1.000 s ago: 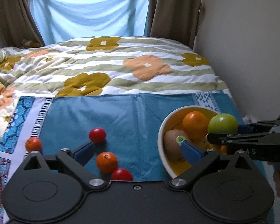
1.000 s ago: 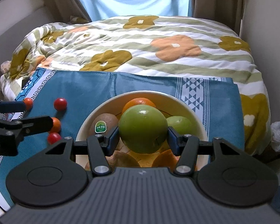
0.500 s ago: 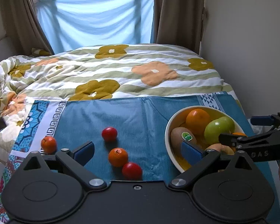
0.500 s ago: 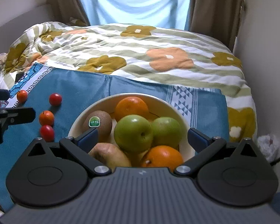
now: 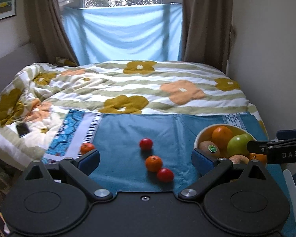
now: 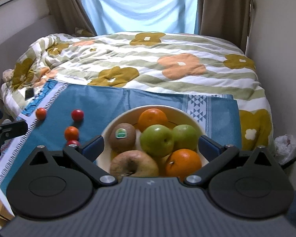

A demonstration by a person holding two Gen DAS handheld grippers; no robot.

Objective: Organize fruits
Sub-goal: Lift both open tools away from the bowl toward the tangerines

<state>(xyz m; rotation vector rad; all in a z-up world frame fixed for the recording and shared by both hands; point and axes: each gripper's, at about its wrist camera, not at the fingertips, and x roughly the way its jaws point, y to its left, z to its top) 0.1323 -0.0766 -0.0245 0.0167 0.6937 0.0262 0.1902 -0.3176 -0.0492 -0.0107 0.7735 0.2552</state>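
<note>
Two green apples now sit side by side in the white bowl (image 6: 193, 120) — the front green apple (image 6: 156, 140) was in the right claw (image 6: 151, 148) a second ago, squeezed between its blue pads. That claw has just been opening, and now its jaws stand wide apart with nothing between them. It has also pulled up and back, so the whole bowl shows below it. The apple rests against the other green apple (image 6: 184, 136), with a kiwi (image 6: 122, 137) to its left, an orange (image 6: 153, 118) behind, another orange (image 6: 183, 163) in front and a brownish apple (image 6: 134, 165) at the near edge.

So one more fruit is put away. The bowl looks quite full now, I think.

Four small fruits are not yet in the bowl. They lie on the blue cloth (image 5: 128, 130) on the bed: a red one (image 5: 146, 143), an orange one (image 5: 153, 163) touching another red one (image 5: 165, 175), and one more (image 5: 86, 147) off to the left at the cloth's patterned edge. The left claw (image 5: 146, 161) hangs above them, open and empty, and it has backed away too since a second ago. My guess is that one of these little fruits comes next — they are round and could roll on the soft cloth
</note>
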